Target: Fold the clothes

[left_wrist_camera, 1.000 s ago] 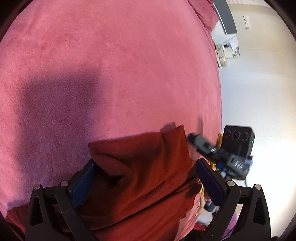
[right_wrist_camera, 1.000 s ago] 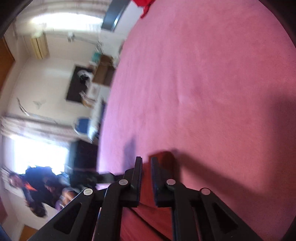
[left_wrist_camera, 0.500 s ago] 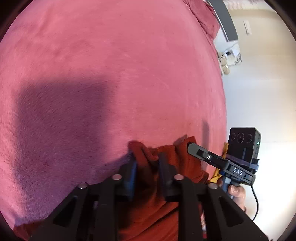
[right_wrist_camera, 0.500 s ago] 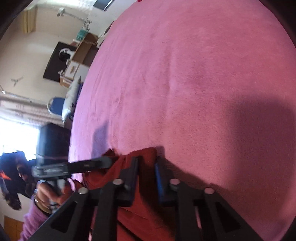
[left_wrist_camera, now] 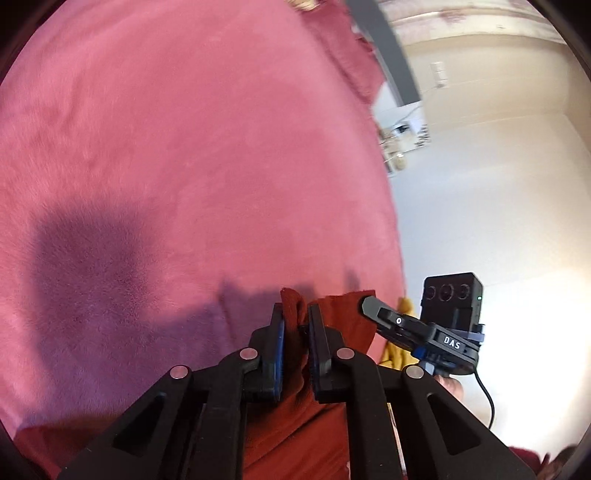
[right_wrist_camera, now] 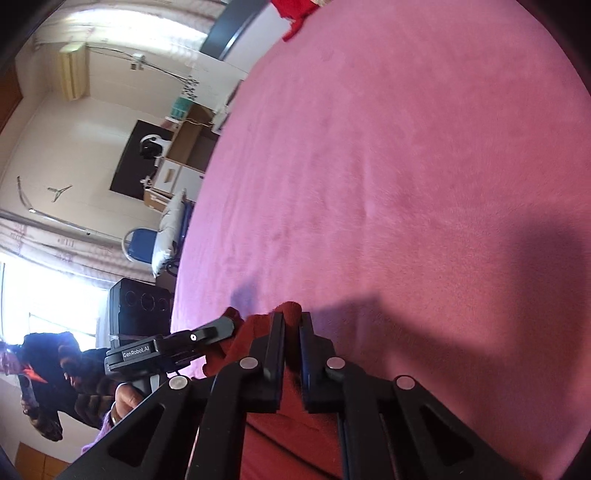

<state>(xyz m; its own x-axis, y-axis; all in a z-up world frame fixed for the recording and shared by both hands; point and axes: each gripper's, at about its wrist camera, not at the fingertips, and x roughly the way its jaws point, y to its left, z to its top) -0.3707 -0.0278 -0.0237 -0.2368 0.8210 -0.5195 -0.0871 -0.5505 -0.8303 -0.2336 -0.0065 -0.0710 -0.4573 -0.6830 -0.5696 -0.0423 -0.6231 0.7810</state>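
A dark red garment (left_wrist_camera: 291,435) lies at the near edge of a pink bed cover (left_wrist_camera: 184,166). My left gripper (left_wrist_camera: 295,310) has a bunched fold of its top edge between the pads, and the jaws are still closing on it. Just to the right, my right gripper (left_wrist_camera: 373,306) holds the same edge. In the right wrist view, my right gripper (right_wrist_camera: 292,317) is shut on a pinch of the red garment (right_wrist_camera: 288,443), with the left gripper (right_wrist_camera: 221,326) close by on its left. The held edge is raised slightly off the pink cover (right_wrist_camera: 369,184).
The bed's edge runs down the right of the left wrist view, with pale floor (left_wrist_camera: 498,221) beyond and a yellow cloth (left_wrist_camera: 395,354) below it. The right wrist view shows a blue chair (right_wrist_camera: 144,243), a desk with boxes (right_wrist_camera: 184,147), a seated person (right_wrist_camera: 44,362) and a red cloth (right_wrist_camera: 295,14) at the bed's far end.
The left jaws went from wide around the garment to closed on a fold of it. The right jaws tightened on the edge. Both grippers rose a little with the cloth.
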